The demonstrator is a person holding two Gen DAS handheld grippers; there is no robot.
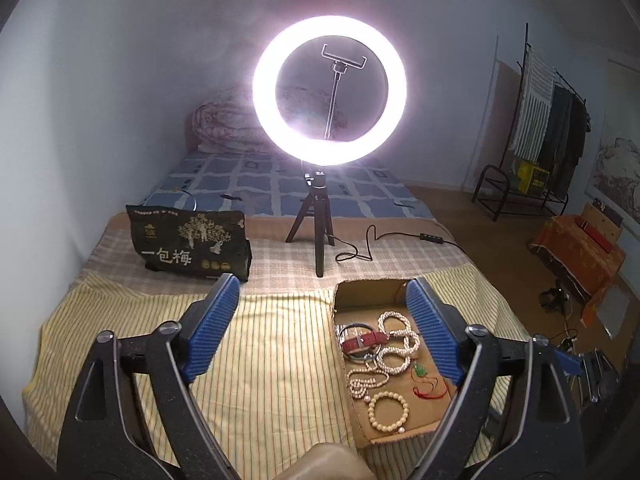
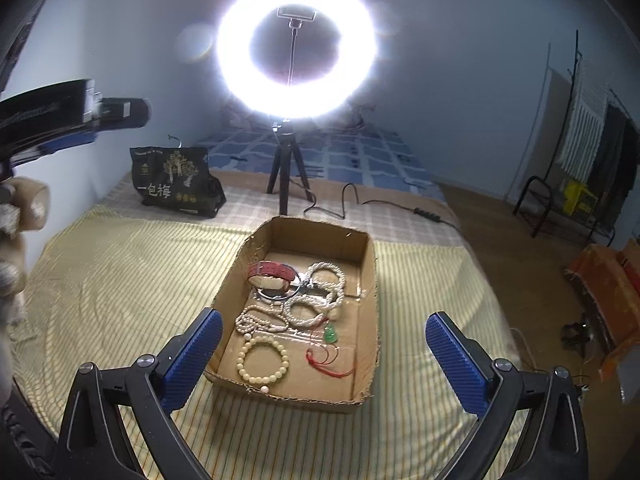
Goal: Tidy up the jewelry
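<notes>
A: Any readable text?
B: Only the dark bag (image 1: 191,242), lying ahead-left of the left gripper (image 1: 322,298). It's showing "一包梅" in light characters; the smaller print is too blurred to read.

A: Gripper states?
B: Left gripper's jaws are standing wide apart, nothing between the pads, only striped cloth (image 1: 260,360) under them. Right gripper (image 2: 324,332) is likewise spread wide, gripping nothing, angled down over the cardboard box (image 2: 370,280).

A: Where's the jewelry?
B: All lying inside the box: red strap (image 2: 269,273) at the far left, pearl strands (image 2: 320,294) mid-box, cream bead bracelet (image 2: 262,360) nearest the right gripper, green pendant (image 2: 330,334) on a red cord toward its right finger. From the left wrist, the box is sitting ahead-right, partly behind the right finger.

A: Clearance?
B: Open cloth is lying left of the box. Ring light (image 2: 296,52) on its tripod is standing beyond the box's far wall, cable trailing right. Bed edge is dropping off right of the box.
</notes>
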